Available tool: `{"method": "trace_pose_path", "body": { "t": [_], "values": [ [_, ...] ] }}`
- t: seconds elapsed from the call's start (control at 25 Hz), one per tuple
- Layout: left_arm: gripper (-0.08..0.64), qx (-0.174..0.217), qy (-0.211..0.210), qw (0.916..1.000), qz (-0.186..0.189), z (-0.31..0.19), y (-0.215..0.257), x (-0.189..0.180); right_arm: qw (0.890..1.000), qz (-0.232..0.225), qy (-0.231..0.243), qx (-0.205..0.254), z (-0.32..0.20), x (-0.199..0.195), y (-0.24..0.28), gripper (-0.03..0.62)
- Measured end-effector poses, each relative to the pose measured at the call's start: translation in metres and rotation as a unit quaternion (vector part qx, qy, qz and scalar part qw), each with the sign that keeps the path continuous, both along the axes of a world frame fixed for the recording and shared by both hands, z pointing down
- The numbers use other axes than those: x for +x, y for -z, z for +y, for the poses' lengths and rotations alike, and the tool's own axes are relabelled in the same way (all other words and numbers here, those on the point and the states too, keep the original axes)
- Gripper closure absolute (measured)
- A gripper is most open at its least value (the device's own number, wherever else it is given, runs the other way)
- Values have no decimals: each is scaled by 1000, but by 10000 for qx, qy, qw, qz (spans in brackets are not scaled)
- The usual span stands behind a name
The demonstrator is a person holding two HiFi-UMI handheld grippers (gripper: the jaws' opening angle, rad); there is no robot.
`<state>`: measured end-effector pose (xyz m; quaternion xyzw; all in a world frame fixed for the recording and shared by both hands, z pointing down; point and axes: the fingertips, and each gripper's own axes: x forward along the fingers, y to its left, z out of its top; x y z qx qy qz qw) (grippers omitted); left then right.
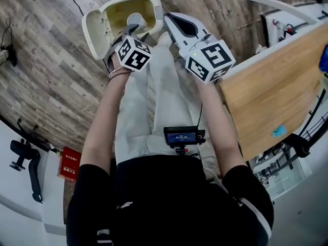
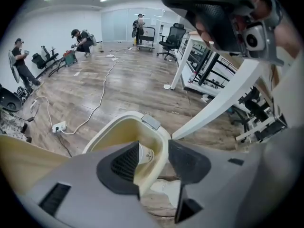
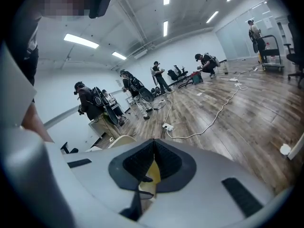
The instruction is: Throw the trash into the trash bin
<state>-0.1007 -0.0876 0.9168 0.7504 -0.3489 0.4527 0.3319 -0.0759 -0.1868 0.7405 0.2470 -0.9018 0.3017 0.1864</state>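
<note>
A cream trash bin (image 1: 151, 6) stands on the wood floor with its lid (image 1: 92, 32) swung open to the left. A white paper cup (image 1: 135, 19) lies inside it; in the left gripper view the cup (image 2: 146, 154) shows low in the bin (image 2: 114, 134), just past the left pad. My left gripper (image 1: 129, 33) hangs over the bin's mouth, pointing steeply down, open (image 2: 154, 163) with nothing between its pads. My right gripper (image 1: 170, 20) sits beside the bin's right rim; its pads (image 3: 153, 163) meet, shut on nothing.
A wooden table (image 1: 277, 91) stands to the right, and its white leg (image 2: 223, 103) slants close behind the bin. A white cable (image 2: 102, 91) runs across the floor. Several people and an office chair (image 2: 170, 41) are far off. A red box (image 1: 69, 163) lies at the left.
</note>
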Motion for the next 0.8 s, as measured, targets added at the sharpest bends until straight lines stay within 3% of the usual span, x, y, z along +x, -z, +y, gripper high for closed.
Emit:
{"method": "trace_pose_path", "body": {
  "t": [0.2,0.28,0.36,0.56,0.8],
  "values": [
    [381,-184,16,9996,200,13,3,3,9999,80,-112,-95,7,4,-6,594],
    [460,-225,-39,9990,372,15,23,7,9998,15,-170,-38,6,5,13,594],
    [540,8,-91,9992,380,4,53,8,9997,-12,-198,129,2,7,40,594],
    [552,603,-172,9965,558,2,156,16,9979,9,-161,624,14,18,123,595],
    [552,1433,210,9850,941,28,284,-4,9953,-115,-158,951,52,10,216,594]
  ]
}}
